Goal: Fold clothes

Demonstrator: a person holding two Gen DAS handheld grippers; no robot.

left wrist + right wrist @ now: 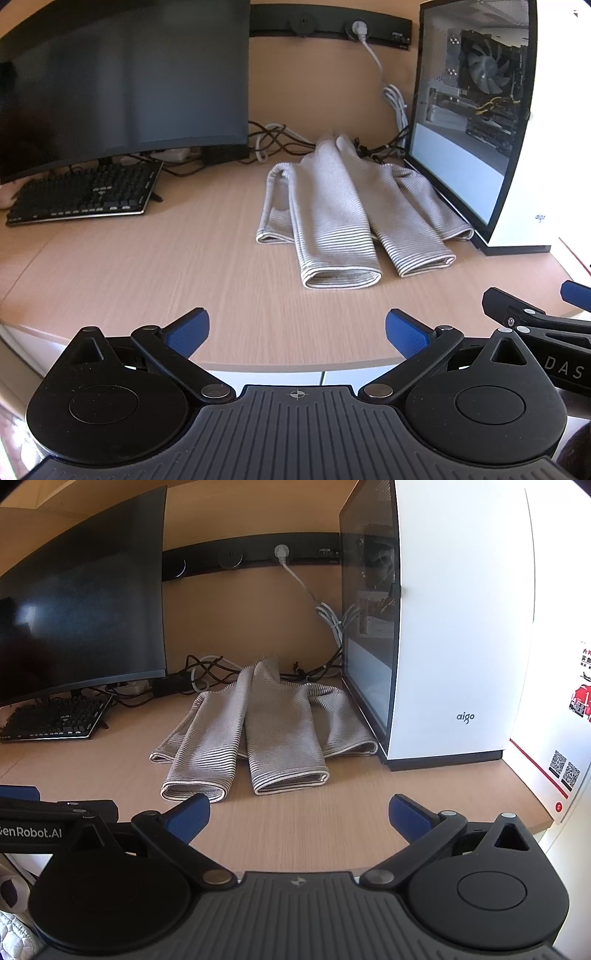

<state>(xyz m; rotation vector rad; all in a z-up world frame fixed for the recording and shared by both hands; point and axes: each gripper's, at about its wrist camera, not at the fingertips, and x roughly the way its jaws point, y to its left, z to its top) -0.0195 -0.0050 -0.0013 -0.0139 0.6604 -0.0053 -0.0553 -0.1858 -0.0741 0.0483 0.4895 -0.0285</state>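
Clearly we read "aigo" on the white computer case [458,627], and "enRobot.AI", its start cut off, on the left gripper's [295,332] arm as the right wrist view shows it. "DAS" shows on the right gripper's [299,818] arm at the edge of the left view, with the rest cut off. Both grippers hover over the wooden desk [147,266] with jaws spread wide, grasping nothing. Ahead of us the striped grey garment [340,206] lies beside the case, both sleeves laid toward us. The poster [576,709] at far right is too washed out to read.
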